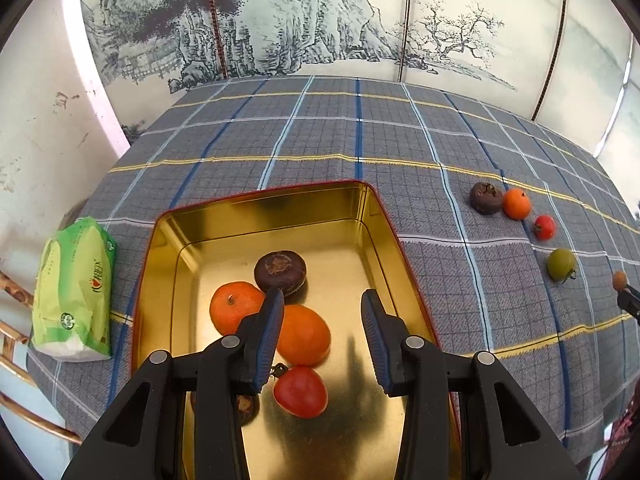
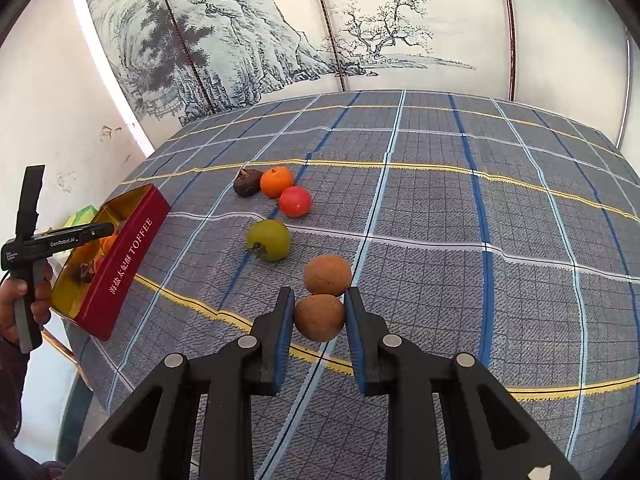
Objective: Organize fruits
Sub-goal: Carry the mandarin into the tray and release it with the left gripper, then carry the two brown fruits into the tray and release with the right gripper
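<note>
My left gripper [image 1: 322,294] hangs open over a gold tin [image 1: 360,190], with nothing between its fingers. In the tin lie two oranges [image 1: 236,306], a dark brown fruit [image 1: 280,272] and a red tomato [image 1: 301,391]; another dark fruit is half hidden under the left finger. My right gripper [image 2: 319,300] is shut on a brown round fruit [image 2: 320,317], low over the cloth. A second brown fruit [image 2: 327,275] touches it just beyond. Farther off lie a green tomato [image 2: 269,239], a red tomato [image 2: 295,201], an orange [image 2: 277,181] and a dark fruit [image 2: 246,184].
The tin's red side [image 2: 120,264] stands at the left table edge, where a hand [image 2: 24,300] grips the other tool. A green tissue pack [image 1: 74,292] lies left of the tin. A painted screen [image 1: 280,20] backs the table. The checked cloth [image 2: 480,220] stretches to the right.
</note>
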`<state>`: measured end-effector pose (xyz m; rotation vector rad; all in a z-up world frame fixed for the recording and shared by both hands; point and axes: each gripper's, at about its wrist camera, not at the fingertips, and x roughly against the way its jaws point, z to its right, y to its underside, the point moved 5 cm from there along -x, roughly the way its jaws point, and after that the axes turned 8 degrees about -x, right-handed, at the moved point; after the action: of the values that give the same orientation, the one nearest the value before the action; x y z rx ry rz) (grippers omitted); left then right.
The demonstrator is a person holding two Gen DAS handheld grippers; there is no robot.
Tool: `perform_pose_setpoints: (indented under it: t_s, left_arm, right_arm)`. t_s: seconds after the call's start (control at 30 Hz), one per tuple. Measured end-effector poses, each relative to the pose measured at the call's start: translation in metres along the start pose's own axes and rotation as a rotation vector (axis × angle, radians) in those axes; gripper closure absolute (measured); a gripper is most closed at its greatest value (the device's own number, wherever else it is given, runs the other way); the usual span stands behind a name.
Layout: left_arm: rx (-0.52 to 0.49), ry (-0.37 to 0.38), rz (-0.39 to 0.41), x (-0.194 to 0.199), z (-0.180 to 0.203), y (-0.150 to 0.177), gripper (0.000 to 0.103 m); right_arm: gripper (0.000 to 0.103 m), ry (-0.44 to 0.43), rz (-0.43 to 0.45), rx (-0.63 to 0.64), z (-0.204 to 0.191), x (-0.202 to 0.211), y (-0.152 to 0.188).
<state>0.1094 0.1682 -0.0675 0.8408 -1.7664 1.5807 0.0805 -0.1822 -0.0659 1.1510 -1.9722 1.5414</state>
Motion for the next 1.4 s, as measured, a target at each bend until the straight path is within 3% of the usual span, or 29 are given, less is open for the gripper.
perform_pose_setpoints:
  t_s: [0.2, 0.33, 0.47, 0.63, 1.0, 1.17, 1.4]
  left_arm:
    - [-0.033, -0.061, 0.024, 0.014, 0.005, 0.006, 0.058]
    - [-0.021, -0.091, 0.044, 0.026, 0.004, 0.013, 0.046]
    - [-0.01, -0.109, 0.063, 0.037, 0.002, 0.019, 0.041]
    - [0.024, -0.125, 0.072, 0.046, -0.004, 0.028, 0.039]
    - [0.088, -0.122, 0.081, 0.059, -0.022, 0.05, 0.039]
    - [0.136, -0.133, 0.091, 0.071, -0.04, 0.064, 0.029]
    - [0.148, -0.166, 0.109, 0.089, -0.062, 0.09, 0.023]
  right_arm:
    - [0.08, -0.008, 0.007, 0.015, -0.013, 0.006, -0.001]
    - [0.08, -0.023, 0.011, 0.028, -0.023, 0.009, -0.003]
    - [0.08, -0.041, 0.014, 0.045, -0.035, 0.011, -0.006]
    - [0.08, -0.077, 0.018, 0.071, -0.06, 0.013, -0.011]
    - [0.08, -0.207, -0.017, 0.177, -0.145, 0.005, -0.014]
    - [0.08, -0.274, -0.049, 0.218, -0.188, -0.005, -0.011]
    - [0.08, -0.363, -0.138, 0.298, -0.254, -0.034, 0.009]
